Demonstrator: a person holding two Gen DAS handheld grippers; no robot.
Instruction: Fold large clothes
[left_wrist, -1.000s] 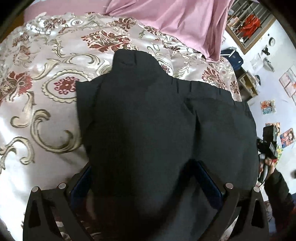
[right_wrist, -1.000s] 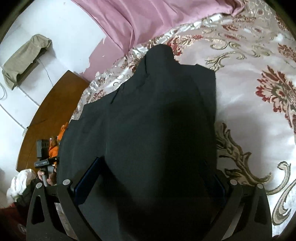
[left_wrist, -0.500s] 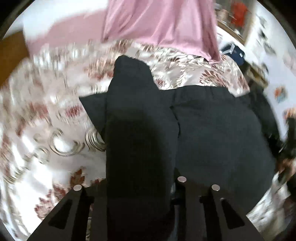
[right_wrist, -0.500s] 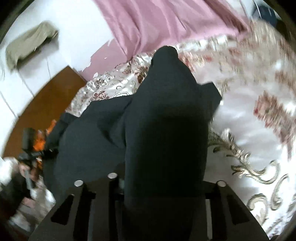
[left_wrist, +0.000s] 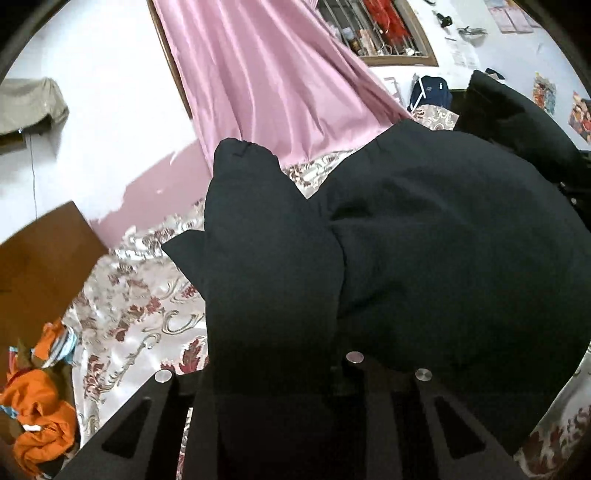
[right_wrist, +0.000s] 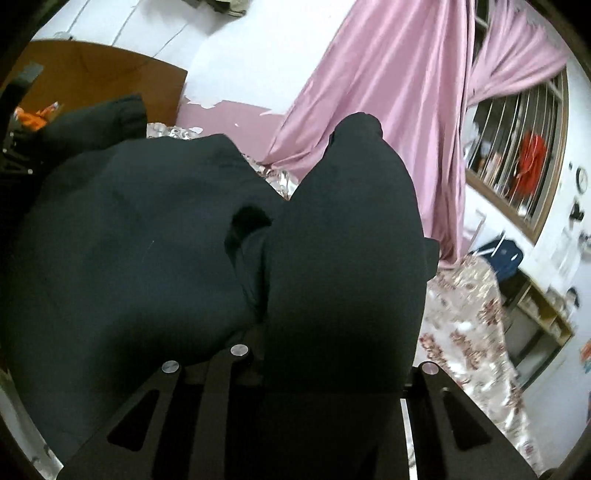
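A large black garment (left_wrist: 424, 240) hangs lifted above the floral satin bedspread (left_wrist: 129, 302). My left gripper (left_wrist: 273, 373) is shut on one bunched part of it, which drapes over the fingers and hides the tips. My right gripper (right_wrist: 332, 354) is shut on another bunched part of the garment (right_wrist: 129, 240). Cloth billows between the two grippers. The bedspread also shows in the right wrist view (right_wrist: 469, 325).
A pink curtain (left_wrist: 280, 81) hangs behind the bed, next to a barred window (right_wrist: 517, 162). A wooden headboard (left_wrist: 40, 254) and orange clothes (left_wrist: 40, 410) are at the left. A shelf unit (right_wrist: 539, 317) and a blue bag (left_wrist: 430, 92) stand beside the bed.
Both grippers closed on the black garment and lifted it off the bed. The cameras tilted up, so the curtain and walls now fill the background.
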